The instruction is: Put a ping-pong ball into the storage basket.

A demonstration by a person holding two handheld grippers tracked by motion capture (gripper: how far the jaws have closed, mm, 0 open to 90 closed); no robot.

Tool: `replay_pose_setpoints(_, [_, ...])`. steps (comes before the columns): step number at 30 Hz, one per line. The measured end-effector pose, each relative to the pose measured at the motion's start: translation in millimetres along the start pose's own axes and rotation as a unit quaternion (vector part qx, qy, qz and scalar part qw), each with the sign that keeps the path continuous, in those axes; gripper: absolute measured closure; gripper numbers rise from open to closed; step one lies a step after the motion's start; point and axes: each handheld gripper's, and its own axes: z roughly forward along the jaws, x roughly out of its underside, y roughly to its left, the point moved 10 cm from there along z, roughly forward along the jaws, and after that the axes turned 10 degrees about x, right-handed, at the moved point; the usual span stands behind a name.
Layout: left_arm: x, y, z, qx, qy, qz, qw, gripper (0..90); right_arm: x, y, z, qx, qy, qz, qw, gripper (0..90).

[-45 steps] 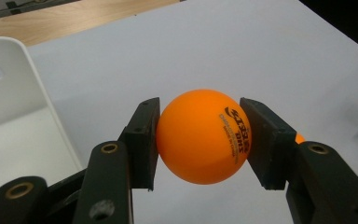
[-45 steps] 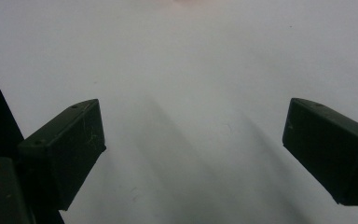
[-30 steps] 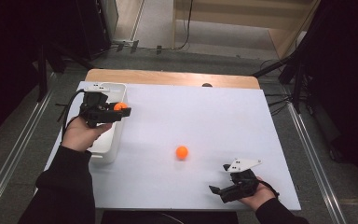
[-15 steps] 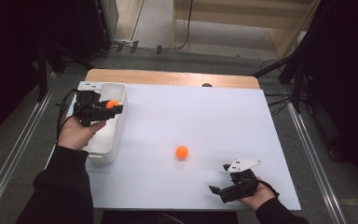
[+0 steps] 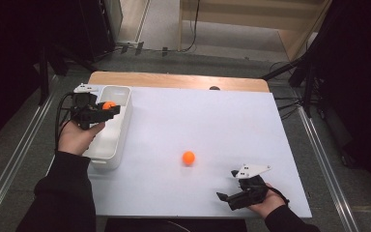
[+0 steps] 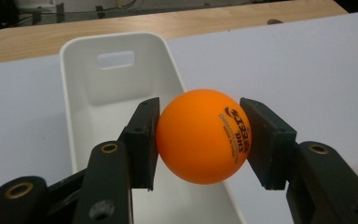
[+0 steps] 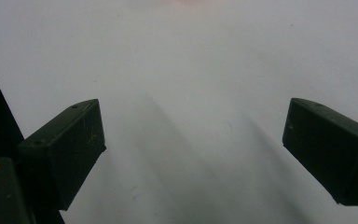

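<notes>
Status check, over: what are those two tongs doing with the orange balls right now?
Left tongs shut on a ball, over the white bin. Right tongs open, empty, on the table. Second ball loose mid-table. Nothing in the way.

Held ball: orange table-tennis ball, round, dark printed logo on its side; clamped between the two black pads of the left gripper, above the bin's interior.
White bin: long rectangular plastic tub, handle slot in far end wall, upright at the table's left edge.
Loose ball: orange, resting on the white tabletop, well apart from the bin.
</notes>
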Motion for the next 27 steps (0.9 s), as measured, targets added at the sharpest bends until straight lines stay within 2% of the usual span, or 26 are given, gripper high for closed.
replay_pose_setpoints(4, [-1.7,5.2,-1.7,-0.008,-0.012,-0.021,0.9997,50.3,-0.1,0.2,0.2,0.001,-0.001,0.001,1.0000,4.3])
replay_pose_setpoints(7, [-0.7,9.1,-1.1,-0.020,-0.014,-0.025,0.9994,50.3,-0.1,0.2,0.2,0.001,0.000,0.001,1.0000,4.3])
replay_pose_setpoints(13, [2.3,16.5,1.3,-0.046,-0.011,-0.023,0.9986,50.2,-0.9,-1.5,0.0,0.003,-0.004,-0.003,1.0000,4.3])
replay_pose_setpoints(27, [12.1,25.2,11.2,-0.062,0.001,-0.035,0.9975,50.2,-0.1,0.0,0.5,0.002,0.000,0.000,1.0000,4.3])
